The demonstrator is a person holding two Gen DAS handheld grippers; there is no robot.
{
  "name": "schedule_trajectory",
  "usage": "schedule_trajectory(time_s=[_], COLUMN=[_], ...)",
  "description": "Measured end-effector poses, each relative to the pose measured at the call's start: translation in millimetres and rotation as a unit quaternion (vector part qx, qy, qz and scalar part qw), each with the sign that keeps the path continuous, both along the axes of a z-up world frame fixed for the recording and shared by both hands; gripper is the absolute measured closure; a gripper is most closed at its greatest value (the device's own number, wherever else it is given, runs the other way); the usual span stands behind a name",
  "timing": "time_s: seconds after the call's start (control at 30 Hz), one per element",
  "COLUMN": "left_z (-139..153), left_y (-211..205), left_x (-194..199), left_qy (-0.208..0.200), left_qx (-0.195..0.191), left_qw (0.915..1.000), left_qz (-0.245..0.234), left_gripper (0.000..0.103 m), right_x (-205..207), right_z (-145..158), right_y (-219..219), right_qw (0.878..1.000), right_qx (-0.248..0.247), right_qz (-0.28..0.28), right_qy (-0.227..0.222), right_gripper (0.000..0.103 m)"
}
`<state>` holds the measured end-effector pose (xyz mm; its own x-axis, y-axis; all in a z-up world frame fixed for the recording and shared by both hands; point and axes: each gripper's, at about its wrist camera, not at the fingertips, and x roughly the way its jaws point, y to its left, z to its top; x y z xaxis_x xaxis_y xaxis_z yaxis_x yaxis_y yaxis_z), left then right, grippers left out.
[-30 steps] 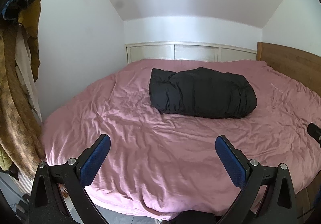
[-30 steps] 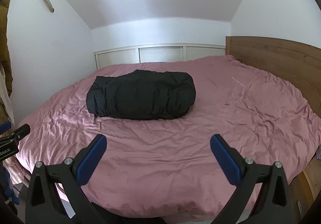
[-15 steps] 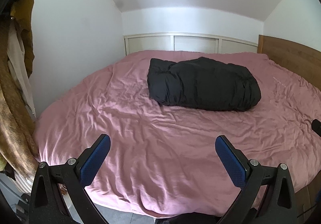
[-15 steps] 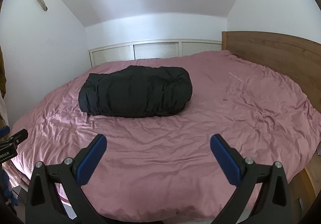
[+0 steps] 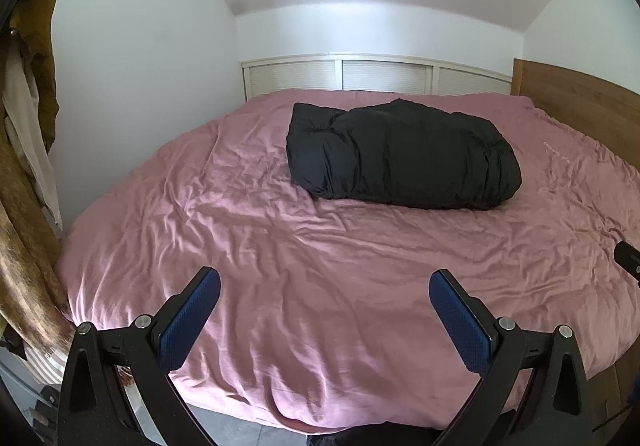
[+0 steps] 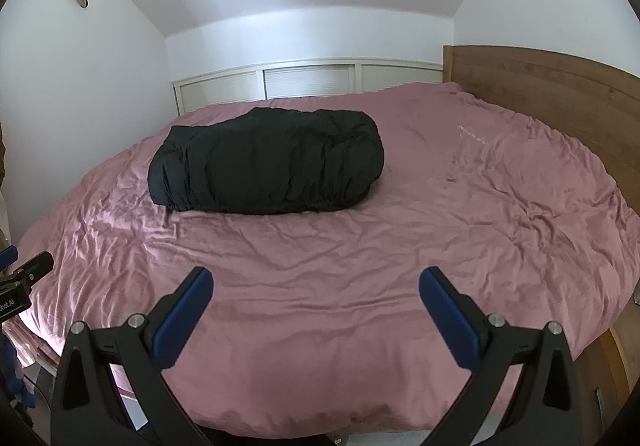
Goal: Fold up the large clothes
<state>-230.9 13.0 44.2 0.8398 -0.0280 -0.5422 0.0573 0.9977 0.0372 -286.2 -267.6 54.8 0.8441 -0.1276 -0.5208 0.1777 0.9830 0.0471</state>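
- Black puffer jacket point(image 5: 402, 154) lay as a compact, rounded bundle on the pink duvet point(image 5: 320, 266), toward the far side of the bed, near the white louvred panels point(image 5: 384, 76); in the right wrist view the same bundle point(image 6: 266, 166) sat left of centre, well clear of the wooden headboard point(image 6: 540, 86).
- Bundle looked folded or rolled over on itself, edges tucked under; judged that the fold was largely done, though whether sleeves were tucked inside could not be told from this low angle.
- Left gripper point(image 5: 324, 286) hovered over the near edge of the bed, fingers spread wide with nothing between the blue pads point(image 5: 192, 320); well apart from the jacket.
- Right gripper point(image 6: 316, 282) was likewise spread wide and empty, poised above bare duvet; no contact with cloth.
- Both grippers sat level and side by side, facing the bundle; probably a stand-off posture, either checking the result or preparing to reach in; a tip of each showed at the edge of the other's view.
- Jacket sat mid-bed probably because the flat, soft cover gave room to spread a bulky garment; puffy fill would likely spring back, so a loose fold might creep open.
- Hanging coats point(image 5: 24, 166) crowded the left edge by the wall; not in the working area.
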Motion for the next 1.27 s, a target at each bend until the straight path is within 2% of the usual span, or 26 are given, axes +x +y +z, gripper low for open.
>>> schedule_trajectory(time_s=[1.27], left_z=[-0.7], left_y=[2.7], left_x=[2.3], left_qy=[0.002], left_qx=[-0.004], left_qw=[1.0], left_qz=[-0.005], left_gripper=[0.001], right_x=[-0.9], right_z=[-7.8], right_y=[-4.2], right_qw=[1.0], right_qx=[-0.003], right_qz=[-0.001], right_qy=[0.008], right_gripper=[0.0])
